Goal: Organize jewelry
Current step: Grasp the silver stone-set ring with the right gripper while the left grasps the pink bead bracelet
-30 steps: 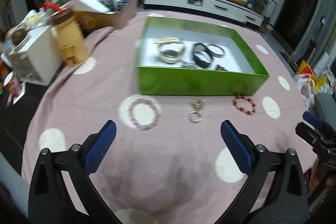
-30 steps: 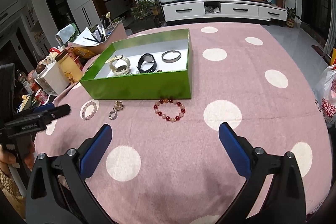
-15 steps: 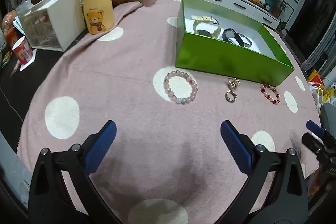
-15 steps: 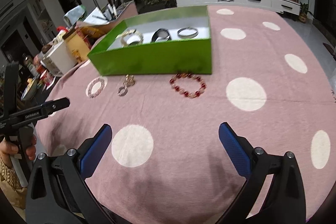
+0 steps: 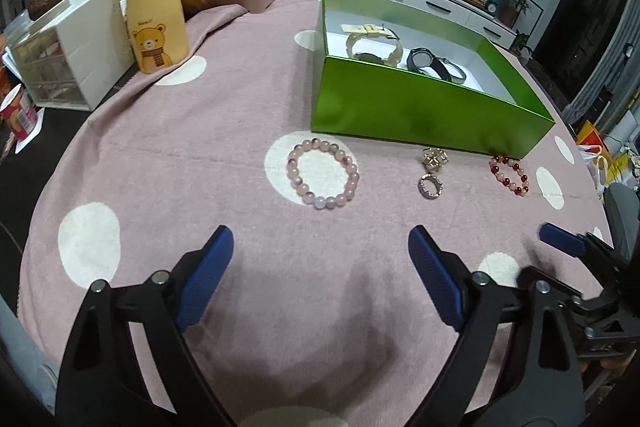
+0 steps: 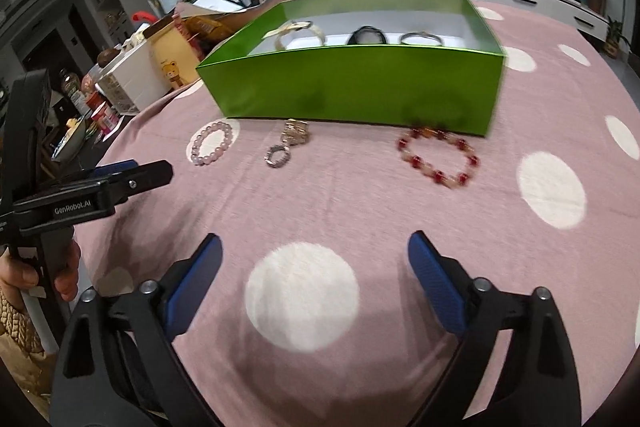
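My left gripper (image 5: 320, 251) has just been closing a little but stands wide, empty; the pink bead bracelet (image 5: 322, 175) lies ahead of it, apart, on the spotted cloth (image 5: 200, 147). My right gripper (image 6: 314, 255), likewise narrowing yet wide and empty, faces the red bead bracelet (image 6: 438, 157), ahead and to its right, near the green box (image 6: 360, 87)

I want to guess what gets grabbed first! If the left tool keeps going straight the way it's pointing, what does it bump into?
Probably the bare pink tablecloth first, since the left tool tilts downward. The pale pink bead bracelet lies just beyond that spot, so it is the nearest jewelry, though depth is hard to judge.
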`<act>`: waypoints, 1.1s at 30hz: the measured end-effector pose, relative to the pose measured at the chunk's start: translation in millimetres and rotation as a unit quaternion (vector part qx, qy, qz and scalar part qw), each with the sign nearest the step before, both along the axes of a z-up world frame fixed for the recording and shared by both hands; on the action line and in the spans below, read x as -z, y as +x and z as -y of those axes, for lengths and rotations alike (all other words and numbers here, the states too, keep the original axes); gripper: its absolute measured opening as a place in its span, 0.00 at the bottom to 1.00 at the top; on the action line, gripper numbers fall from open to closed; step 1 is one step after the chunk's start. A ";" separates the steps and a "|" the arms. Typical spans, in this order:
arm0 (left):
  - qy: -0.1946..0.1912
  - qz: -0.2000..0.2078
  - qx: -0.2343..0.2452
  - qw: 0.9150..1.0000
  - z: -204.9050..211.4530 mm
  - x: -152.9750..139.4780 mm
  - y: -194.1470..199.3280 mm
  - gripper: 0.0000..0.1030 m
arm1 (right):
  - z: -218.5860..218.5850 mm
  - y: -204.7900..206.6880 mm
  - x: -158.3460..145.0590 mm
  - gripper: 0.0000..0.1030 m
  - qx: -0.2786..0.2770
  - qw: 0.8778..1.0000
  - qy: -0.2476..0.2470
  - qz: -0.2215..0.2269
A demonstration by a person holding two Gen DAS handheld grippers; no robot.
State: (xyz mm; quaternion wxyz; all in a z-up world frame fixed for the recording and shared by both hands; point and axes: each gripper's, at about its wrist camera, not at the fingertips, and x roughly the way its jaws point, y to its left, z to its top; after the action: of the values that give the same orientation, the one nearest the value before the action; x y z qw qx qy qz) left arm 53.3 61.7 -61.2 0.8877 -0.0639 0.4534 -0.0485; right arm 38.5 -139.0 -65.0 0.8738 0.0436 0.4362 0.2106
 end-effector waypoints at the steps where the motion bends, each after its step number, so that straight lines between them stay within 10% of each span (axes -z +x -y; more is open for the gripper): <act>1: -0.003 0.001 0.002 1.000 -0.4 0.5 1.3 0.84 | -5.8 4.1 0.9 0.84 -0.006 1.000 -0.002 0.002; 23: -0.012 0.020 0.043 0.999 -3.6 4.5 20.8 0.72 | -77.2 63.3 16.2 0.20 -0.068 0.993 -0.086 0.037; 33: 0.001 0.004 0.080 0.997 25.4 14.1 43.7 0.54 | -41.5 47.7 12.6 0.20 -0.039 0.997 -0.054 0.031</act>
State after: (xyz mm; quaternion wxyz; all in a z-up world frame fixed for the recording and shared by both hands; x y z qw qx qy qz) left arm 97.0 36.3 -75.3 0.8829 -0.0266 0.4534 -0.1191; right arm 86.2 -97.4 -77.7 0.8791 -0.0279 0.4208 0.2221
